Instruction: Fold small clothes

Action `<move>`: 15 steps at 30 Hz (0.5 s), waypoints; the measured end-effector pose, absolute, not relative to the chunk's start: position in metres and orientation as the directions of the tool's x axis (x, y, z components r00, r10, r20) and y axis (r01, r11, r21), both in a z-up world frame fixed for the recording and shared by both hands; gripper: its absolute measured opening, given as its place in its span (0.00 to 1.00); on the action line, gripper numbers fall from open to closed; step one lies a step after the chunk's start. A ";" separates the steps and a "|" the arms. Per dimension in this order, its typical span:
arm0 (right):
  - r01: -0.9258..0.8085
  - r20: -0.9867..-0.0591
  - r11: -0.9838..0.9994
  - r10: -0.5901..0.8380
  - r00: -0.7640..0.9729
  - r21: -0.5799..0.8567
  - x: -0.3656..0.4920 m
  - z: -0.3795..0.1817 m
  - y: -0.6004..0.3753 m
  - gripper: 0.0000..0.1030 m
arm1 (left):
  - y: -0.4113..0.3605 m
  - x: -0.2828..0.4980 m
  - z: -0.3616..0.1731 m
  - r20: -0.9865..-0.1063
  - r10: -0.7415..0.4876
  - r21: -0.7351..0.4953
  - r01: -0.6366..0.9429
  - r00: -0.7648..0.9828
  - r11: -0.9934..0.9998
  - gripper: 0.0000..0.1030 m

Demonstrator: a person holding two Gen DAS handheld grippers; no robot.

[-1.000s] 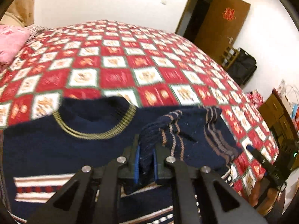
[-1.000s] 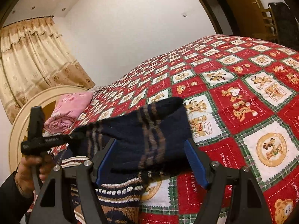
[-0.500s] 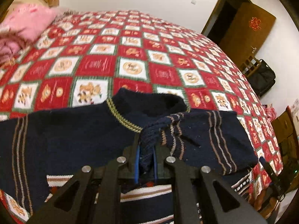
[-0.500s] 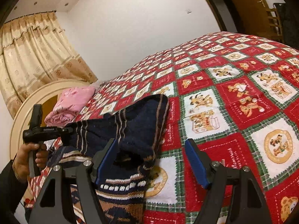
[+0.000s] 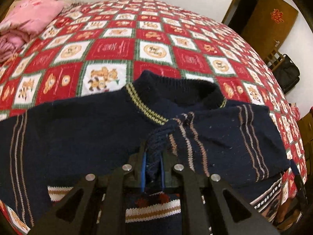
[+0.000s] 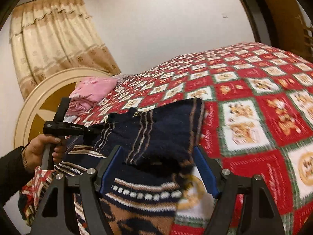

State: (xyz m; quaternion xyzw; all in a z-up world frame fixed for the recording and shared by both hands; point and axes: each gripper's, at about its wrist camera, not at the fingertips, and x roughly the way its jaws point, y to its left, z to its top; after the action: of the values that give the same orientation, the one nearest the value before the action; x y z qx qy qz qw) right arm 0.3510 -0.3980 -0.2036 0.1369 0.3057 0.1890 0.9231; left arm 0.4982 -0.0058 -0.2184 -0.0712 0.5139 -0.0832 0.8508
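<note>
A navy knitted sweater [image 5: 82, 133] with a yellow-striped collar [image 5: 176, 92] lies flat on the red checked bedspread [image 5: 115, 49]. Its patterned hem band [image 6: 144, 193] is nearest me in the right wrist view. My left gripper [image 5: 152, 156] is shut on the striped cuff of the sleeve [image 5: 225, 137], which is drawn across the chest just below the collar. In the right wrist view a person's hand [image 6: 39, 148] holds that left gripper [image 6: 92, 131]. My right gripper [image 6: 156, 164] is open, and the folded shoulder of the sweater [image 6: 166, 125] lies between its blue fingers [image 6: 108, 168].
Folded pink bedding [image 5: 29, 19] lies at the head of the bed by a cream round headboard [image 6: 33, 105] and a curtain [image 6: 50, 39]. A brown door [image 5: 273, 19], a black bag [image 5: 289, 74] and wooden furniture stand beyond the bed's far side.
My left gripper has carried the cuff lower and further across the chest, so the sleeve now lies folded over the body. My right gripper, still open, has moved in around the folded shoulder.
</note>
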 end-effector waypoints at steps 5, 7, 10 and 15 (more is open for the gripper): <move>-0.170 -0.666 0.905 0.404 0.627 0.389 0.374 -0.230 -0.400 0.73 | 0.006 0.493 -0.218 -0.869 -0.203 -0.202 0.051 0.452 0.978 0.12; -0.161 -0.653 0.899 0.410 0.637 0.407 0.373 -0.230 -0.405 0.73 | 0.008 0.493 -0.218 -0.871 -0.197 -0.197 0.047 0.450 0.979 0.13; -0.158 -0.647 0.902 0.402 0.648 0.402 0.370 -0.230 -0.405 0.73 | 0.009 0.494 -0.221 -0.869 -0.241 -0.245 0.048 0.433 0.968 0.13; -0.149 -0.647 0.900 0.403 0.647 0.411 0.371 -0.232 -0.407 0.73 | 0.008 0.487 -0.220 -0.882 -0.163 -0.164 0.036 0.441 0.986 0.71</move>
State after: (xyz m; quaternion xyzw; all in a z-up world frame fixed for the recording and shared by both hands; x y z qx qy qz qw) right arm 0.3714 -0.4066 -0.2323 0.1624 0.3904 0.1544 0.8929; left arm 0.4868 0.0079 -0.2198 -0.0602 0.5253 -0.0588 0.8468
